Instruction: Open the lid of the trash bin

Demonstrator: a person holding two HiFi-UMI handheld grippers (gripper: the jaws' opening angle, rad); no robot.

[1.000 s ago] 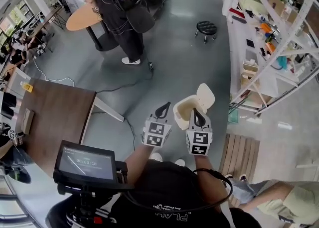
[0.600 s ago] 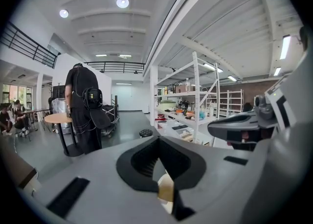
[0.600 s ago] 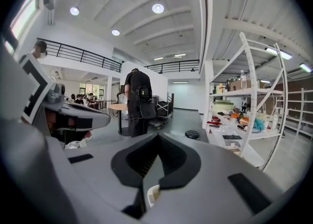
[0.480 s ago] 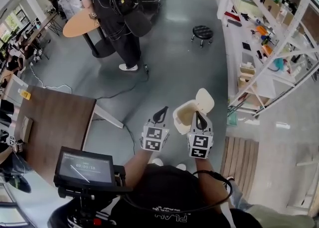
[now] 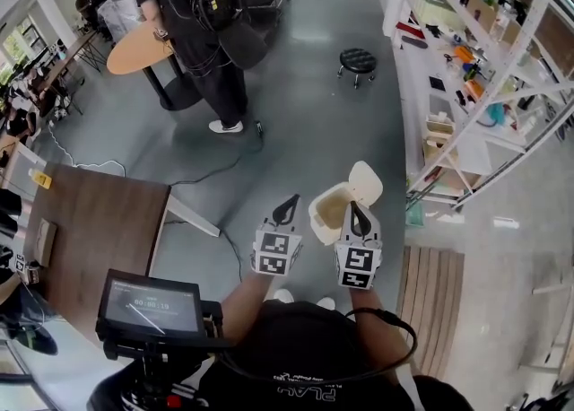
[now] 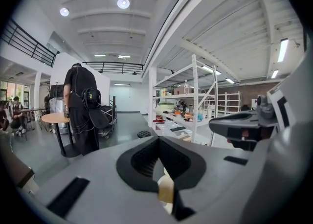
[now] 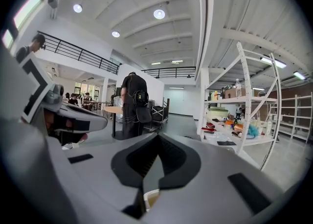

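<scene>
The cream trash bin (image 5: 328,210) stands on the grey floor in the head view, its lid (image 5: 366,181) tipped up and back so the inside shows. My left gripper (image 5: 289,205) hangs just left of the bin's rim, jaws together and holding nothing. My right gripper (image 5: 356,213) hovers over the bin's near right edge, also shut and empty. In the left gripper view a sliver of the bin (image 6: 165,189) shows below the closed left gripper (image 6: 157,140). The right gripper view shows the right gripper (image 7: 157,137) closed too, with a bit of the bin (image 7: 150,197) beneath.
A person in black (image 5: 202,32) stands by a round table (image 5: 134,46) far ahead. A black stool (image 5: 357,61) sits further back. White shelving (image 5: 466,86) lines the right. A brown table (image 5: 90,230) is at left, a wooden pallet (image 5: 430,310) at lower right, a cable (image 5: 224,158) on the floor.
The head view has drifted slightly, and a seated person's legs at lower right have left the picture. Both grippers stay shut beside the bin; the lid stays up.
</scene>
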